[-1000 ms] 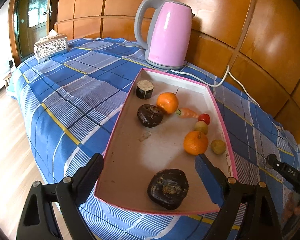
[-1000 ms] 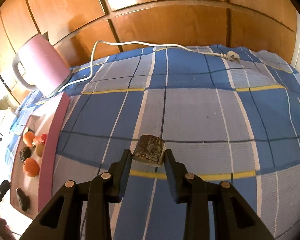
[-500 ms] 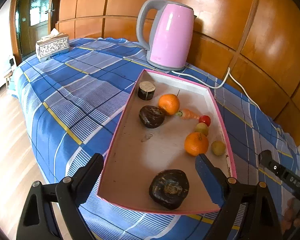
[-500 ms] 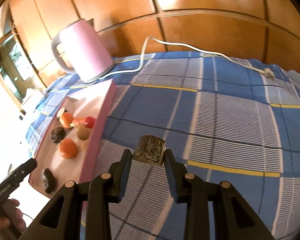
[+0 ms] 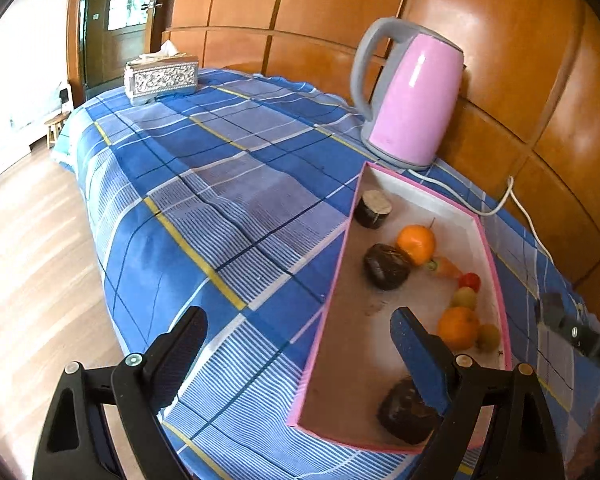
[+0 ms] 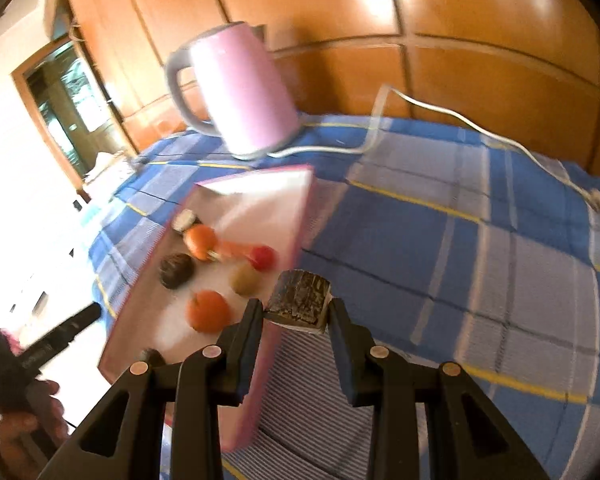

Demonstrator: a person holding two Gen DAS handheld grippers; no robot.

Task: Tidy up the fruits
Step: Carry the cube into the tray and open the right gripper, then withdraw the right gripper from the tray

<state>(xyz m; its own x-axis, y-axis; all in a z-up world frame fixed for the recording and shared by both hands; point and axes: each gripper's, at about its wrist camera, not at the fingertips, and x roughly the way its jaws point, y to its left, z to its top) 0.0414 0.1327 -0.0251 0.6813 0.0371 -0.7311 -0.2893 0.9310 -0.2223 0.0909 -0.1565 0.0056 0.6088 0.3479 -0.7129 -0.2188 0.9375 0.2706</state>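
Observation:
A pink-rimmed tray (image 5: 332, 312) lies on the blue checked cloth and holds two oranges (image 5: 416, 244), dark brown lumps (image 5: 386, 266), a cut dark stub (image 5: 374, 208), a small carrot (image 5: 446, 267), a red tomato (image 5: 470, 280) and small green fruits (image 5: 464, 298). My left gripper (image 5: 298, 316) stands open and holds nothing, straddling the tray's left wall near its front corner. In the right wrist view my right gripper (image 6: 298, 312) is shut on a dark brown stub (image 6: 300, 298), held in the air over the tray's right wall (image 6: 300, 216), beside an orange (image 6: 208, 310).
A pink kettle (image 5: 410, 100) stands behind the tray against the wood-panelled wall, and its white cord (image 6: 440, 108) trails across the cloth to a plug (image 6: 596, 200). A silver tissue box (image 5: 162, 78) sits at the far left corner. The table edge drops to wooden floor (image 5: 28, 264) on the left.
My right gripper has carried the stub left from bare cloth to the tray's right wall, rolling as it went. My left gripper has shifted left, so the tray now sits to its right.

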